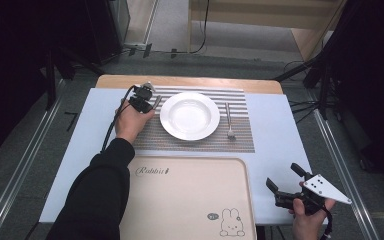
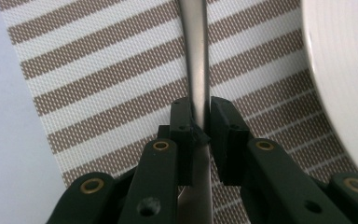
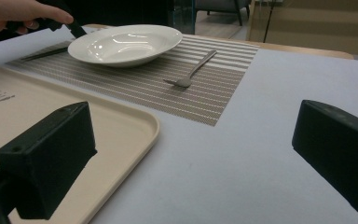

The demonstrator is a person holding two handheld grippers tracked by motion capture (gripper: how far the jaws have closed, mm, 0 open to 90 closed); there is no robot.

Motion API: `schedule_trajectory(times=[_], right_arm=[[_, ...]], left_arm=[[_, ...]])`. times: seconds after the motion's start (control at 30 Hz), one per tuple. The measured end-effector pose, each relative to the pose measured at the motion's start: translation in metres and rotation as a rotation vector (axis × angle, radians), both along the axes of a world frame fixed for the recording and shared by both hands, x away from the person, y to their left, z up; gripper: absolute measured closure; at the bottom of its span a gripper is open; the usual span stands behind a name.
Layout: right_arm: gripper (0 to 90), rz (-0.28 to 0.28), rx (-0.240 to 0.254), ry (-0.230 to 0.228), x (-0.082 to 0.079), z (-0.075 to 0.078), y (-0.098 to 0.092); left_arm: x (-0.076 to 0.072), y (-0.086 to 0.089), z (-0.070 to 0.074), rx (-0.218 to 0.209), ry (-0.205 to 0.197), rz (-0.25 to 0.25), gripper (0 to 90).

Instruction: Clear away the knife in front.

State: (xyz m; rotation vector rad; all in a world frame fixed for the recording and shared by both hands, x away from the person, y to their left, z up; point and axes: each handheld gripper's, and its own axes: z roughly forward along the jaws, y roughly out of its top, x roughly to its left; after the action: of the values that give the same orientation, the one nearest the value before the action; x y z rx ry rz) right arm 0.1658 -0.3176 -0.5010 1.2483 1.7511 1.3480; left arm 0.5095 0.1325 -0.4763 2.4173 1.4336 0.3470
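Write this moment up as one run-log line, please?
left gripper: shut on knife, left of plate | right gripper: open, idle | fork: on placemat | tray: near

A black long sleeve (image 1: 97,195) covers the left arm; each hand-held gripper has black jaws with brass-ringed screws.

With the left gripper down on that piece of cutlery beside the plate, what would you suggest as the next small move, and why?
Probably lift it straight up a little. The left gripper has its jaws pressed on the metal handle, which still lies flat on the striped placemat close to the plate. A short rise would clear the mat without bumping the rim.
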Motion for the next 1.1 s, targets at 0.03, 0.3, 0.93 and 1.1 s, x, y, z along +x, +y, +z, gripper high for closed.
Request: schedule_trajectory(times=[0.03,0.3,0.93,1.1], right_arm=[[0.0,0.000,-0.001,0.000,0.000,0.000,0.000],[0.0,0.006,-0.004,0.002,0.001,0.000,0.002],[0.0,0.001,0.002,0.007,0.000,0.000,0.001],[0.0,-0.001,0.005,0.010,0.001,-0.001,-0.001]], left_arm=[[0.000,0.000,0.001,0.007,0.011,-0.008,79.6],[0.003,0.004,0.002,-0.002,0.064,-0.032,78.9],[0.007,0.003,0.003,0.024,0.076,-0.111,79.9],[0.007,0.002,0.003,0.040,0.071,-0.133,80.0]])
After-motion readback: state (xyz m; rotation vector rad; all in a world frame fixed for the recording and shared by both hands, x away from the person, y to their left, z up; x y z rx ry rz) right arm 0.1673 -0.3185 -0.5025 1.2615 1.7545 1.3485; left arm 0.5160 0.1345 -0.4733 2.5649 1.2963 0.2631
